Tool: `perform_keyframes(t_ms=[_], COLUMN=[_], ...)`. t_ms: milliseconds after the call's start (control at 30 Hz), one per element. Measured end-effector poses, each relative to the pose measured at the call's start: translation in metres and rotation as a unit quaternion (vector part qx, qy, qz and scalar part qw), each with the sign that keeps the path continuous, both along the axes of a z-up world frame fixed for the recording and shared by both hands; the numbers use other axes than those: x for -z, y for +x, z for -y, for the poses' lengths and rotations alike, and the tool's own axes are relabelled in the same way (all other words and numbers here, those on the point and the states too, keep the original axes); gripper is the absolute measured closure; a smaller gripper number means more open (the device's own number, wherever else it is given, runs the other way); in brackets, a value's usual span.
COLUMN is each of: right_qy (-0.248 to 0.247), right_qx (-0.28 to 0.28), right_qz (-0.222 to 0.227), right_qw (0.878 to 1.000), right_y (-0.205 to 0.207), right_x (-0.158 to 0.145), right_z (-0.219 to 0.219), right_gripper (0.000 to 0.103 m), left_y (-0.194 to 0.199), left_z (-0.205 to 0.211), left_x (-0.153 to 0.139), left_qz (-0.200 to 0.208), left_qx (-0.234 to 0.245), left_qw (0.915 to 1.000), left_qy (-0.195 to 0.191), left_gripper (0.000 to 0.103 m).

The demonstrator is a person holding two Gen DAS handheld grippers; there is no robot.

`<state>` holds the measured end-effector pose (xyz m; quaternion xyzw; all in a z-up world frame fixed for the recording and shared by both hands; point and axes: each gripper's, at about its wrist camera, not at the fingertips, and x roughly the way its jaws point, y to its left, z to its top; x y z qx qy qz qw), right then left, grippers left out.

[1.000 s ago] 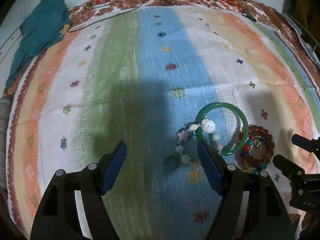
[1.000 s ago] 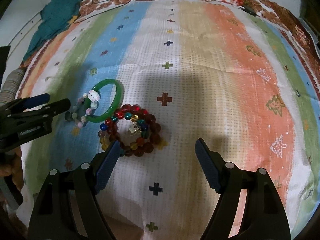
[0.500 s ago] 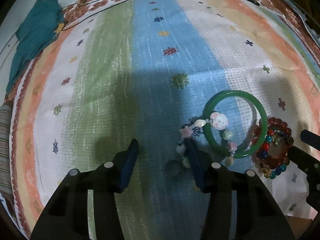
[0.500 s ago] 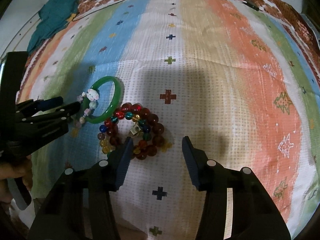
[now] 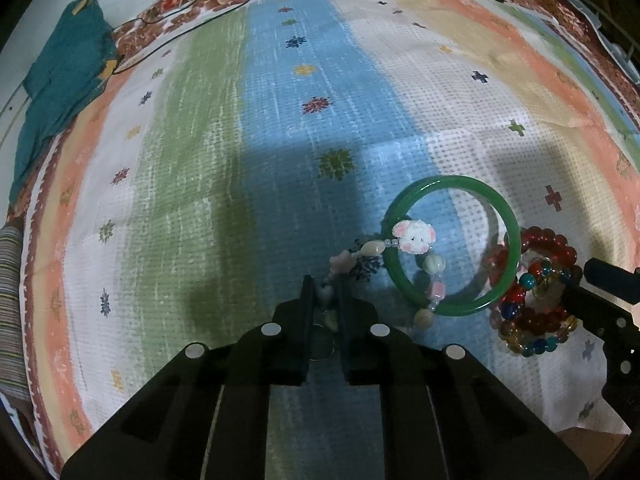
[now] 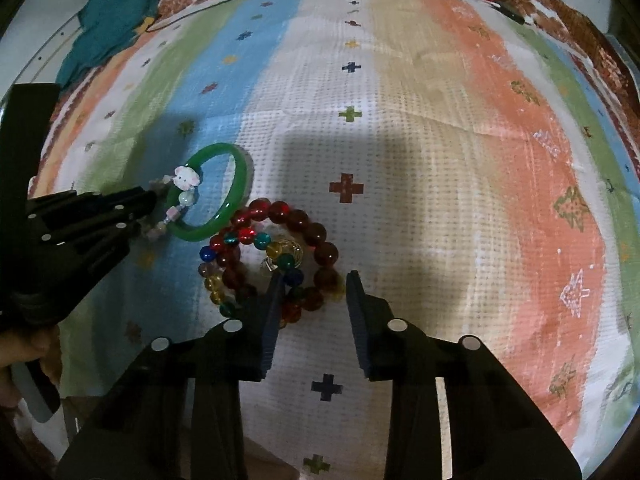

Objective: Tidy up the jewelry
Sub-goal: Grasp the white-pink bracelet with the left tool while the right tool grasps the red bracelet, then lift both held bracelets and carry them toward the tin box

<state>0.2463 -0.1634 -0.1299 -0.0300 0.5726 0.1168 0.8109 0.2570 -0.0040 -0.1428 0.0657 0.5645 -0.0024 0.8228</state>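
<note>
A green bangle (image 5: 452, 182) (image 6: 196, 234) lies on the striped blanket, with a pastel bead bracelet carrying a white bunny charm (image 5: 414, 236) (image 6: 186, 178) draped through it. My left gripper (image 5: 323, 284) (image 6: 148, 200) points steeply down and is shut on a bead at the pastel bracelet's near end. Just right of the bangle lie a red bead bracelet (image 5: 548, 236) (image 6: 296, 218) and a multicolour bead bracelet (image 5: 532, 346) (image 6: 212, 280), overlapping. My right gripper (image 6: 314, 278) is closing; the red bracelet's near beads sit between its jaws, and a sliver of gap shows at the right pad.
The blanket (image 5: 280, 140) (image 6: 440, 160) has wide bare stretches to the left and far side. A teal cloth (image 5: 60, 80) (image 6: 108, 36) and a thin cable (image 5: 180, 32) lie at the far left edge. A hand (image 6: 24, 360) holds the left gripper's handle.
Both grippers' jaws narrowed from wide apart. The left one sank onto the pastel bracelet and shut on a bead. The right one stayed over the red beads.
</note>
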Motion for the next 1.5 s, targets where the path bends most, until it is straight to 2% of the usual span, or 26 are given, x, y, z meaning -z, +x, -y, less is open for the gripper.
perform_keyframes(t_ms=[67,133,333,833,1500], right_qy=[-0.003,-0.016,-0.005,-0.012,0.004], right_qx=[-0.003,-0.005,-0.007,-0.009,-0.018], right_qz=[0.003,0.011,0.010,0.038,0.084], right_qw=[1.000,1.000,1.000,0.999,0.996], right_y=[-0.002,-0.003,-0.003,-0.015,-0.042], right_x=[-0.001,-0.002,-0.002,-0.021,-0.058], right_z=[-0.002,-0.003,0.002,0.002,0.000], right_gripper=[0.079,0.089,0.093,0.093,0.093], left_y=[0.000,0.000,-0.002,-0.015,-0.043], left_z=[-0.001,-0.001,-0.001,-0.010,0.000], left_x=[0.000,0.000,-0.002,-0.030,-0.076], left_qz=[0.000,0.000,0.000,0.026,0.069], left_qx=[-0.001,-0.002,-0.001,-0.012,-0.010], left_qw=[1.0000,1.0000,1.0000,0.9995,0.9973], left_qy=[0.000,-0.001,-0.004,-0.011,-0.022], left_gripper=[0.093,0.093,0.093,0.093,0.093])
